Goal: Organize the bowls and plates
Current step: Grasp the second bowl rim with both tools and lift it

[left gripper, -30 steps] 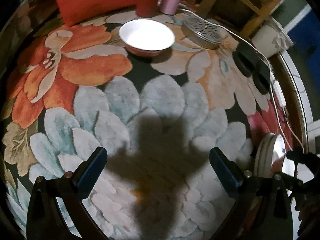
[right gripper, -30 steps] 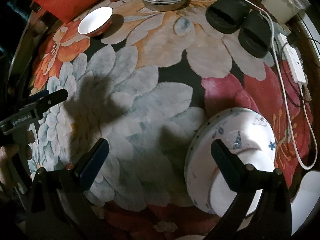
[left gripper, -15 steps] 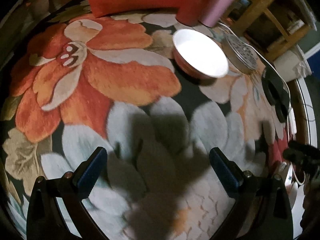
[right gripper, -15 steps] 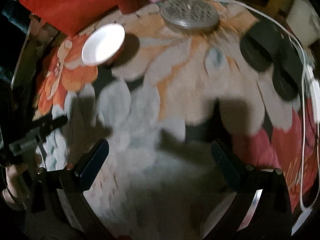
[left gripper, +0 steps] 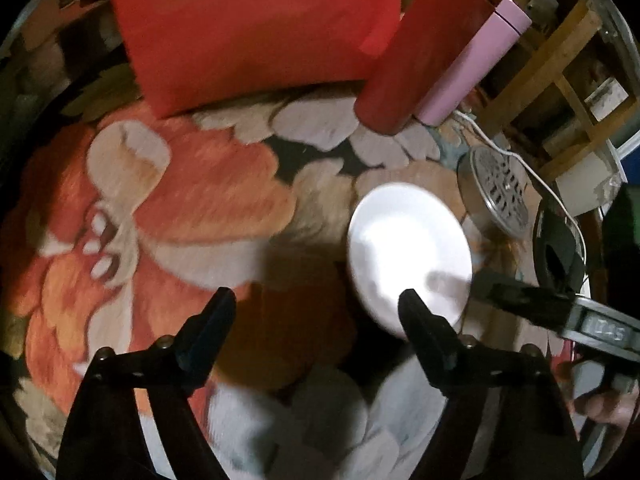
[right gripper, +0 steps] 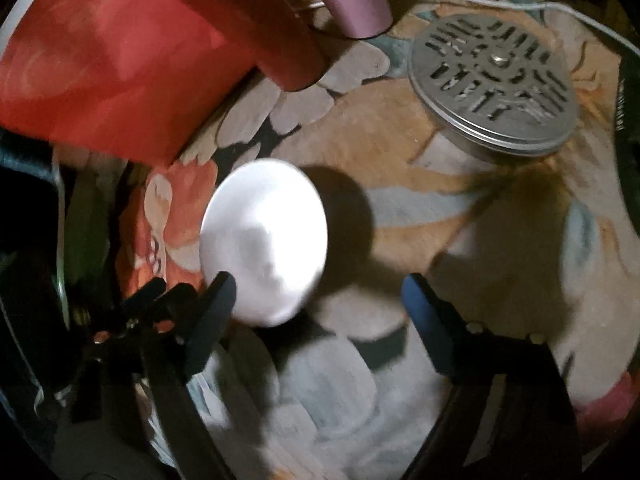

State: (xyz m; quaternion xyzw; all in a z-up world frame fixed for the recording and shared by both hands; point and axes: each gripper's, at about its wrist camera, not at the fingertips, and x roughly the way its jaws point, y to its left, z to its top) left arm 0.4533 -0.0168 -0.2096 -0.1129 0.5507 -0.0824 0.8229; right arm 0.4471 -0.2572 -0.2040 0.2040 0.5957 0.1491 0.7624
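A white bowl [left gripper: 408, 256] stands upright on the floral rug [left gripper: 192, 208]; the right wrist view shows the bowl [right gripper: 264, 240] too. My left gripper [left gripper: 316, 308] hovers just short of it, jaws closing, with only rug between the fingers; the bowl's near rim shows behind the right fingertip [left gripper: 412, 312]. My right gripper [right gripper: 320, 292] comes at it from the other side, jaws also closing with nothing gripped; the bowl sits ahead of its left fingertip [right gripper: 224, 292]. Each gripper appears in the other's view: the right gripper [left gripper: 560, 316] and the left gripper [right gripper: 156, 300].
Behind the bowl lie a red cushion [left gripper: 256, 32], a red cylinder [left gripper: 424, 52] and a pink cylinder [left gripper: 472, 68]. A perforated metal lid [right gripper: 496, 84], a white cable [left gripper: 552, 196] and a black slipper [left gripper: 560, 248] are to the right. A wooden frame [left gripper: 560, 64] stands beyond.
Both grippers have travelled across the rug toward the white bowl, which now looms large at their fingertips. Both pairs of jaws have narrowed. The patterned upturned bowl has left the right wrist view.
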